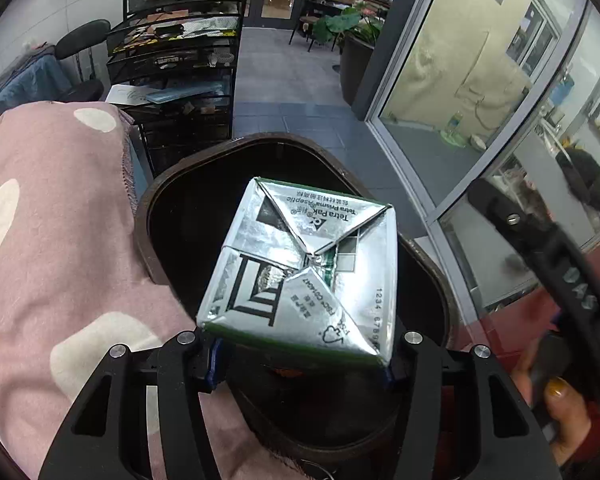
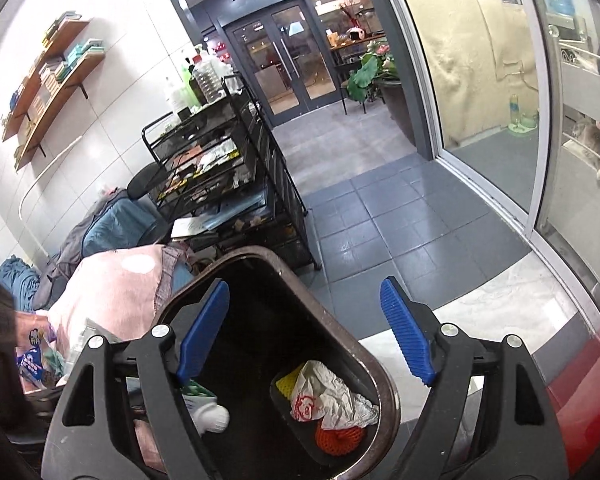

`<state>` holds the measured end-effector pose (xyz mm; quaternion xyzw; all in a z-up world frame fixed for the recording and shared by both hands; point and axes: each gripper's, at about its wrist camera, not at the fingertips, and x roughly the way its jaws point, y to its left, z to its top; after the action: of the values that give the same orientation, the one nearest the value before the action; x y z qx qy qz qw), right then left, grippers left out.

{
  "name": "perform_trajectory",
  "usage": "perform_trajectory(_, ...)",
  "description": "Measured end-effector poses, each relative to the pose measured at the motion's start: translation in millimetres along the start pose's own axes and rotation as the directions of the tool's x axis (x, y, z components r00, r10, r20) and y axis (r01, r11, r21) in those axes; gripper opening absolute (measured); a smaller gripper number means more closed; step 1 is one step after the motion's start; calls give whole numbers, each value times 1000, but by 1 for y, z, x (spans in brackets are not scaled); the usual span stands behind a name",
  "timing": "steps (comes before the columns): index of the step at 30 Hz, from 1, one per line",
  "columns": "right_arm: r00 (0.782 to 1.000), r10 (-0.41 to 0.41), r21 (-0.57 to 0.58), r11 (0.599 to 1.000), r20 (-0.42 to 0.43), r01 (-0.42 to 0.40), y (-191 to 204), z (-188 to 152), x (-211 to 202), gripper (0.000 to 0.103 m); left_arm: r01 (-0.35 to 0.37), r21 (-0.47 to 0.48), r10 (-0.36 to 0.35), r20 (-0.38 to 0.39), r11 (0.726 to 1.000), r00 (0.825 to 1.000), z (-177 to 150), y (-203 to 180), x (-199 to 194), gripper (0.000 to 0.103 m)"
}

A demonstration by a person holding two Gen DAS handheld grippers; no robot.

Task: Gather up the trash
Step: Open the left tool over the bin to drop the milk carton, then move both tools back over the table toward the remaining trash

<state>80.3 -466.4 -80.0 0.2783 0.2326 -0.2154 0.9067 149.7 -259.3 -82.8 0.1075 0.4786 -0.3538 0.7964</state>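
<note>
Left gripper (image 1: pixel 300 354) clamped on a silver drink carton (image 1: pixel 300 268), blue fingers (image 1: pixel 213 364) pressed against its two sides near the green-edged lower rim, folded base facing the camera (Tetra Pak print readable upside down). Held directly above the dark opening of a brown-rimmed trash bin (image 1: pixel 148 224), carton not touching the rim. Right gripper (image 2: pixel 304 332) spread wide with nothing between the blue ribbed fingers (image 2: pixel 406 332), hovering over the same trash bin (image 2: pixel 388 396). Down inside, at the bottom: crumpled white wrapper (image 2: pixel 332 398) with red print, lying on an orange net (image 2: pixel 340 438) and beside a yellow foam piece (image 2: pixel 286 384). Just left of the bin, a pink polka-dot cloth (image 1: pixel 60 216) draped over something bulky. Farther back, a black mesh rack (image 2: pixel 220 172) loaded with papers and bottles, grey tiled floor (image 2: pixel 400 224), glass doors (image 2: pixel 288 64) and a potted plant (image 2: pixel 366 76) beyond.
</note>
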Motion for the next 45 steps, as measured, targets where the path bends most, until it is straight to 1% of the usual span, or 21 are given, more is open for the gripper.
perform_trajectory(6, 1000, 4, 6, 1000, 10, -4, -1, 4, -7, 79, -37, 48, 40, -50, 998, 998, 3, -9, 17, 55)
perform_trajectory(9, 1000, 9, 11, 1000, 12, -9, 0, 6, -7, 83, -61, 73, 67, -71, 995, 995, 2, -13, 22, 56)
perform_trajectory(10, 1000, 11, 10, 1000, 14, -11, 0, 5, -7, 85, -68, 80, 74, -73, 994, 995, 1, -14, 23, 62)
perform_trajectory(11, 1000, 11, 8, 1000, 15, -12, 1, 6, -8, 86, -74, 84, 81, -76, 994, 994, 1, -14, 23, 74)
perform_trajectory(12, 1000, 14, 7, 1000, 16, -14, 1, 6, -8, 87, -77, 85, 84, -74, 993, 994, 2, -15, 23, 79)
perform_trajectory(13, 1000, 16, 7, 1000, 16, -16, 2, 6, -8, 87, -81, 85, 86, -66, 993, 994, 2, -15, 22, 85)
perform_trajectory(14, 1000, 20, 6, 1000, 17, -20, 2, 7, -9, 88, -83, 85, 88, -58, 993, 994, 2, -14, 20, 88)
perform_trajectory(16, 1000, 22, 1, 1000, 21, -22, 2, 8, -10, 90, -86, 80, 90, -54, 993, 994, 3, -13, 17, 91)
perform_trajectory(21, 999, 35, -9, 999, 29, -34, 5, 8, -12, 91, -114, 72, 116, -24, 991, 993, 1, -8, 3, 91)
perform_trajectory(24, 999, 47, -20, 999, 23, -46, 8, 6, -10, 91, -125, 72, 124, 22, 989, 992, -3, -7, -15, 92)
perform_trajectory(27, 998, 64, -35, 997, 14, -64, 14, 4, -10, 92, -147, 71, 141, 83, 987, 987, -9, -4, -36, 94)
perform_trajectory(33, 995, 103, -72, 992, -2, -103, 30, -2, -8, 92, -184, 42, 173, 188, 982, 967, -25, 6, -74, 95)
perform_trajectory(38, 990, 135, -109, 984, -34, -138, 50, -10, -4, 92, -223, -14, 219, 265, 975, 939, -39, 23, -100, 96)
perform_trajectory(41, 986, 156, -136, 977, -57, -163, 66, -17, -4, 92, -241, -51, 245, 291, 969, 925, -46, 35, -111, 96)
perform_trajectory(45, 978, 189, -167, 965, -89, -202, 85, -26, -2, 92, -280, -97, 296, 313, 955, 902, -55, 52, -123, 96)
